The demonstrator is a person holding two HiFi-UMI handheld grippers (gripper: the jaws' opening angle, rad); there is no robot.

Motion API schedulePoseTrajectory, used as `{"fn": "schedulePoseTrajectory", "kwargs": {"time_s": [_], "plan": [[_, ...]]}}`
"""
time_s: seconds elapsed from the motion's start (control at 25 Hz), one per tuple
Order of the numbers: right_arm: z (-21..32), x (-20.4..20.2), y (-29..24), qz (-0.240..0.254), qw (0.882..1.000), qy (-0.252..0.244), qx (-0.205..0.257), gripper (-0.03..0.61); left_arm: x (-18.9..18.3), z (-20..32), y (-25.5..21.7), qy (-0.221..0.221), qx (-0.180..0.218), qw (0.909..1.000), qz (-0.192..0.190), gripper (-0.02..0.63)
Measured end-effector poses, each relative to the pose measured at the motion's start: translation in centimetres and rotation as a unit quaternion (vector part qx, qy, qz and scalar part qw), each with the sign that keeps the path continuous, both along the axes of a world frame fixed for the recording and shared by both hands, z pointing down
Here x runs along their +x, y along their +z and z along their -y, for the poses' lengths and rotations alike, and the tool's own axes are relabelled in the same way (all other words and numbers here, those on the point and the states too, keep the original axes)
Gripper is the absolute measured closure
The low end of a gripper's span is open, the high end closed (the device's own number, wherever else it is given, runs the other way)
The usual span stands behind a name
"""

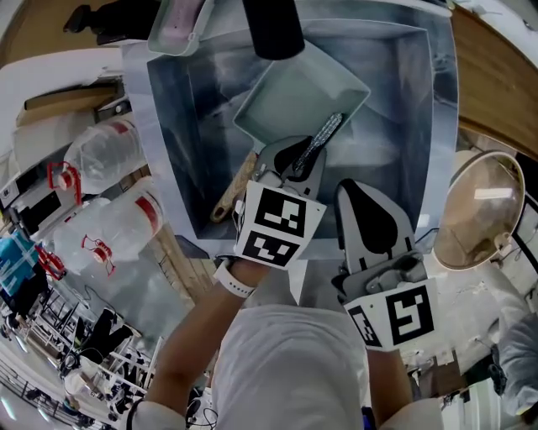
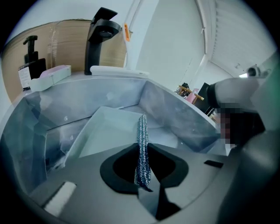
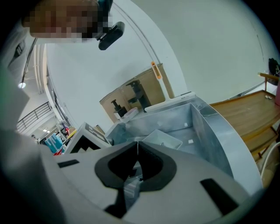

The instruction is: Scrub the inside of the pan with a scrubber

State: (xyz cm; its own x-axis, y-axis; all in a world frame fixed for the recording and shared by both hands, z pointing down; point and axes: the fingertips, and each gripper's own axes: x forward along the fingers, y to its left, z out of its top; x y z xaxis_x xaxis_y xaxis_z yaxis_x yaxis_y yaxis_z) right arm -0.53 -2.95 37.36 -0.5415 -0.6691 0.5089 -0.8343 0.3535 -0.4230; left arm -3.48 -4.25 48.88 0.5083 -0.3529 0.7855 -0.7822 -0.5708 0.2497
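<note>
Sink [image 1: 168, 126] of grey metal holding pan [image 1: 294, 101], wooden counter [image 1: 496, 76] beside, black faucet [image 1: 273, 25]

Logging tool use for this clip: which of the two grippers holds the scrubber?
The left gripper: its jaws pinch the metal-mesh scrubber above the pale pan in the sink. The right gripper is closed on nothing.
</note>
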Motion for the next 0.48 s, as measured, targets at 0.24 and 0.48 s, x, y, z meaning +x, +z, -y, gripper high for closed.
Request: {"fn": "schedulePoseTrajectory", "kwargs": {"time_s": [0.24,0.48], "plan": [[0.1,1.1,0.1,0.001,1.000,0.014,-0.002,0.569,1.5,-1.1,0.1,0.004,0.002,1.0000,0.005,0.549],[0.5,2.7,0.2,-0.003,1.000,0.024,-0.001,0.569,3.1,1.3,0.4,0.000,0.003,1.0000,-0.002,0.549]]}}
